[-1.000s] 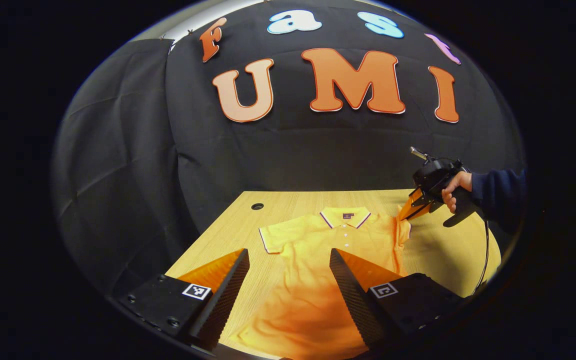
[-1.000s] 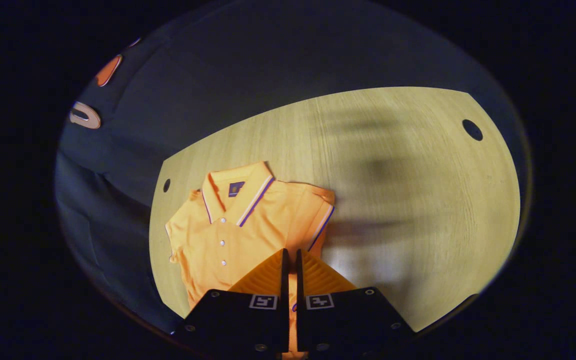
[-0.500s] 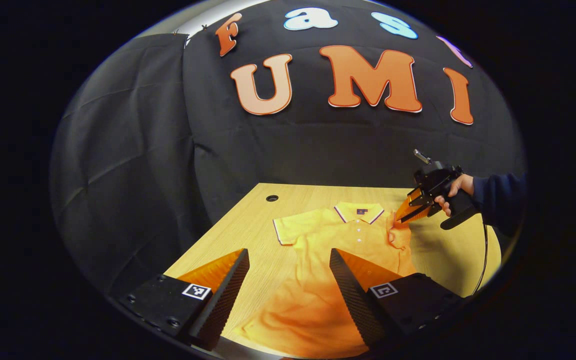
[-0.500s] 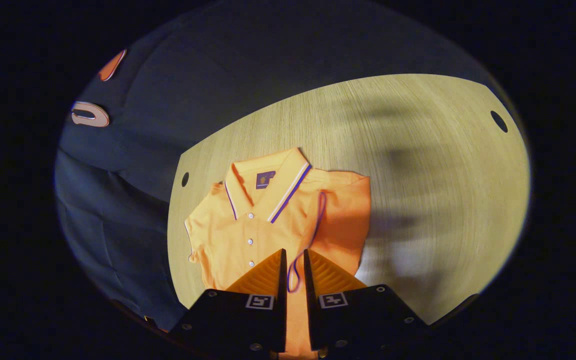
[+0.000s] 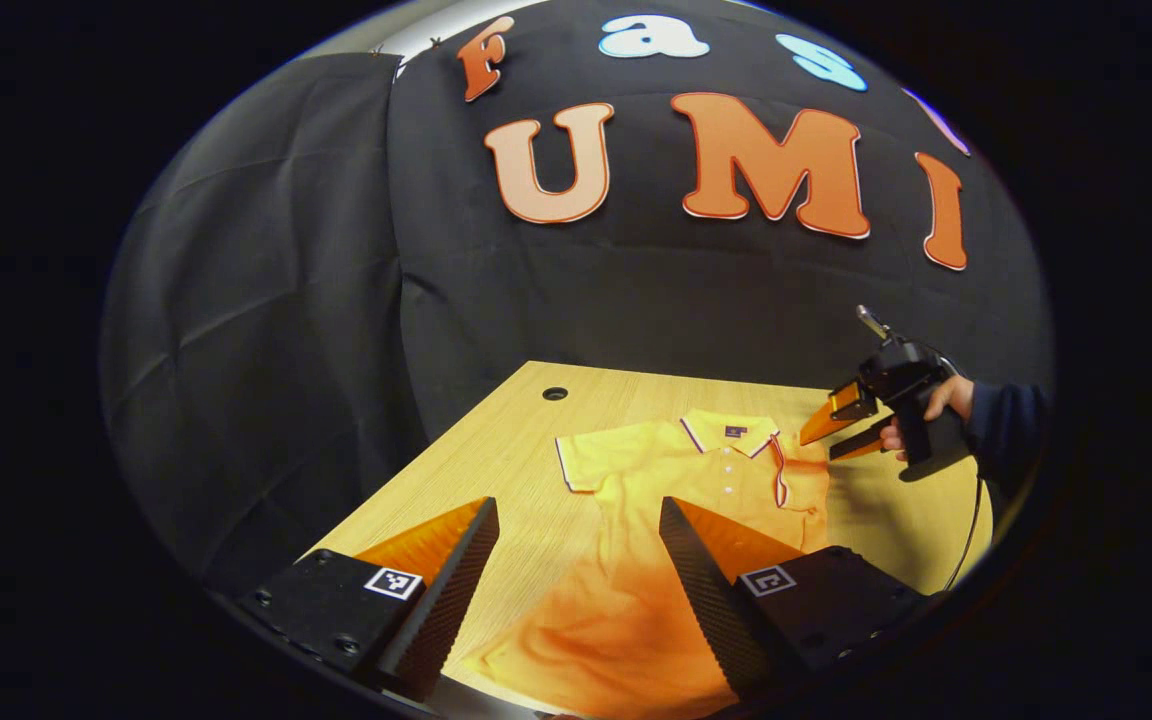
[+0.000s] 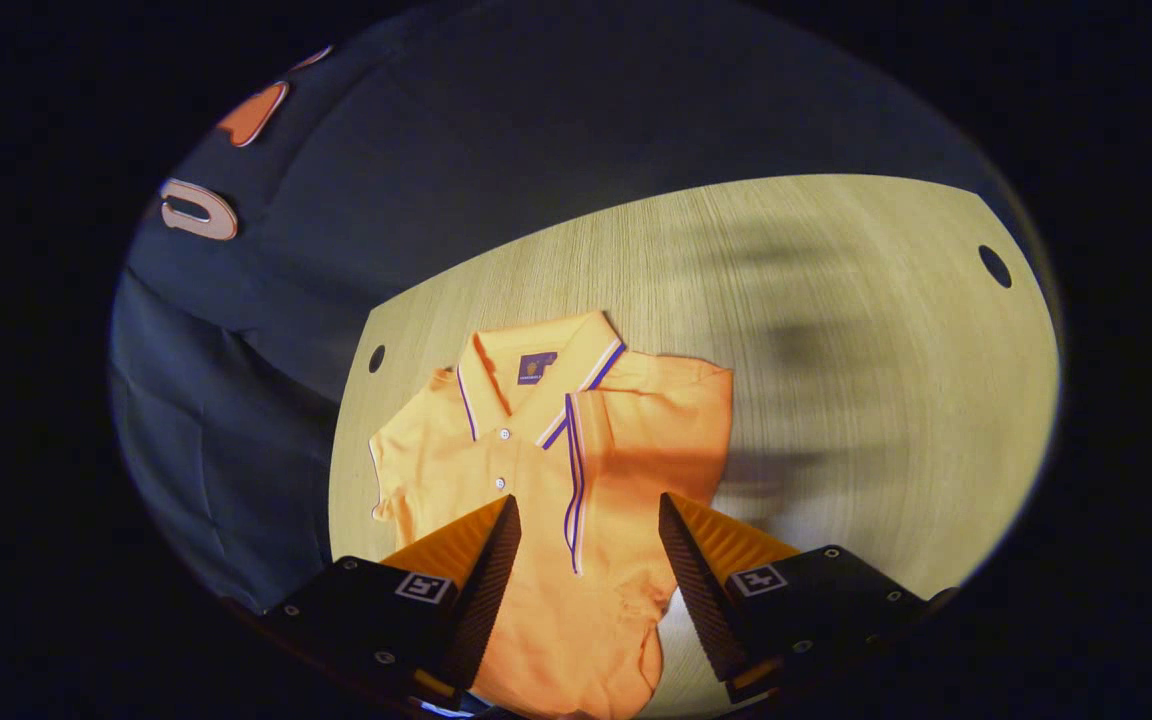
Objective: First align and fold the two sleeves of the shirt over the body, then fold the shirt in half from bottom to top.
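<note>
Shirt (image 6: pixel 546 470) lies flat on the wooden table (image 6: pixel 836 330), in the lower middle of my right gripper view, collar (image 6: pixel 536 375) toward the upper left and buttons running down the placket. One sleeve (image 6: pixel 636 440) is folded over the body, its striped cuff edge a dark line running down the middle of the chest. The other sleeve (image 5: pixel 601 460), seen in my left gripper view, is spread out flat to the left of the collar.

My right gripper (image 6: pixel 584 520) hangs above the folded sleeve with its fingers spread wide apart, nothing between them, the shirt showing through the gap. In my left gripper view that same gripper (image 5: pixel 821 442) sits at the right edge of the frame, held by my hand (image 5: pixel 921 415) in a dark sleeve (image 5: pixel 1006 430), its tips just off the shirt's folded shoulder.

My left gripper (image 5: pixel 576 515) is also wide open and empty, low in the frame over the bottom part of the shirt (image 5: pixel 636 560), whose hem (image 5: pixel 576 670) rumples near the table's near edge. A small round hole (image 5: pixel 555 393) marks the table's far left corner.
</note>
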A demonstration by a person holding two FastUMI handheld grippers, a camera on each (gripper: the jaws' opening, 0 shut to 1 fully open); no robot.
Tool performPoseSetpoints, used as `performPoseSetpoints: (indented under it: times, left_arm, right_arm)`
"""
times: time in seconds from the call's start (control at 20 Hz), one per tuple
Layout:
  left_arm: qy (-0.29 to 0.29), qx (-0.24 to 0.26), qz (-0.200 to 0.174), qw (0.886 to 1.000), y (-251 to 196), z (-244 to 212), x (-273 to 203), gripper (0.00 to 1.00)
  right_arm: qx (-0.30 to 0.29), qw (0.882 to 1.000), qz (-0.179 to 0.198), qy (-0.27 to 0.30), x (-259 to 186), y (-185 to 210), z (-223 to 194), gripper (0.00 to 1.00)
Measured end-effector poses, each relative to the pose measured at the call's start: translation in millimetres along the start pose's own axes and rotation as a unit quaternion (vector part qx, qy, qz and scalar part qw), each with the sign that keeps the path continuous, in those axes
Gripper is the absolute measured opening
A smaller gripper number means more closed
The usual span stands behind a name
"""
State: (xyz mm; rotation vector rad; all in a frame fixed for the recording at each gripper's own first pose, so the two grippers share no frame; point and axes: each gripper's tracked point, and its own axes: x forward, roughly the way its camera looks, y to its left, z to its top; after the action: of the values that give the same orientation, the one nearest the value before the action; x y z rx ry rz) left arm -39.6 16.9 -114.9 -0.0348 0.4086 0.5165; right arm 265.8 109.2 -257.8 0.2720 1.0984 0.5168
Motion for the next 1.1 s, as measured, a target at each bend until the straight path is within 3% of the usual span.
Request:
performPoseSetpoints:
  times: [0.3, 0.55, 0.8, 1.1]
  left_arm:
    - [-0.002, -0.007, -0.024, 1.000, 17, 11, 33, 0.99]
    - [0.063, -0.028, -0.057, 0.996, 23, -3, 87, 1.00]
    - [0.141, -0.057, -0.092, 0.984, 37, -5, 129, 1.00]
    - [0.235, -0.083, -0.117, 0.961, 36, -18, 186, 0.99]
  right_arm:
    - [0.026, 0.999, -0.021, -0.040, -34, -13, -14, 0.88]
    - [0.046, 0.995, -0.053, -0.073, -64, -26, -40, 0.88]
    - [0.064, 0.985, -0.089, -0.132, -96, -31, -61, 0.94]
    - [0.081, 0.975, -0.127, -0.166, -118, -26, -88, 0.96]
